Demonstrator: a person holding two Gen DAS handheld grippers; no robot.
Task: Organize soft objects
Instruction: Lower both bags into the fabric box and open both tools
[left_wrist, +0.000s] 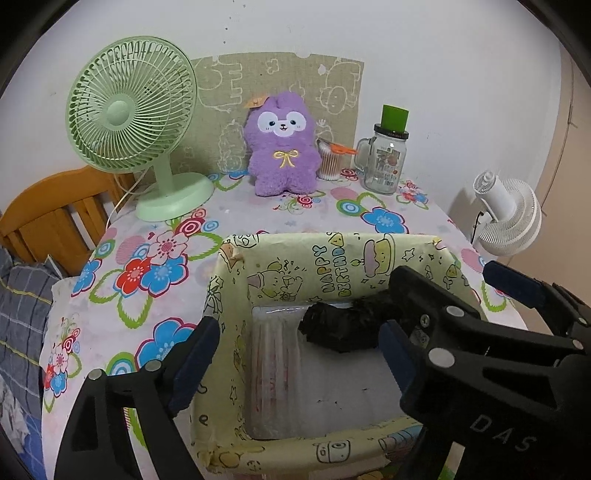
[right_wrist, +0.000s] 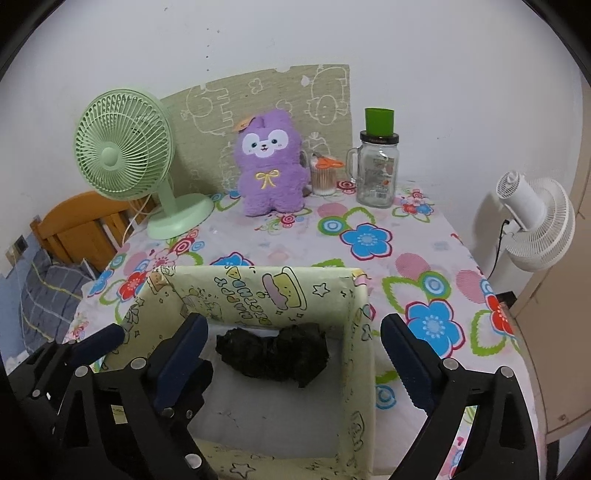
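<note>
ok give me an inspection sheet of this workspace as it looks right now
surface: table under floral cloth.
job's things: black soft bundle lies in the yellow box; purple plush upright by the wall.
clutter: green fan, glass jar, cotton swabs.
grippers: left gripper and right gripper open over the box, holding nothing.
cables: green fan's cord; white fan's cord.
surroundings: white fan, wooden bed frame.

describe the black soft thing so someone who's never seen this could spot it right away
Start at the yellow box with cartoon birthday wrapping, at the near end of the flowered table. Look inside, against its far wall: the black fuzzy bundle lies on the pale lining. It is the only dark, crumpled item there, unlike the upright purple plush at the back by the wall.
</note>
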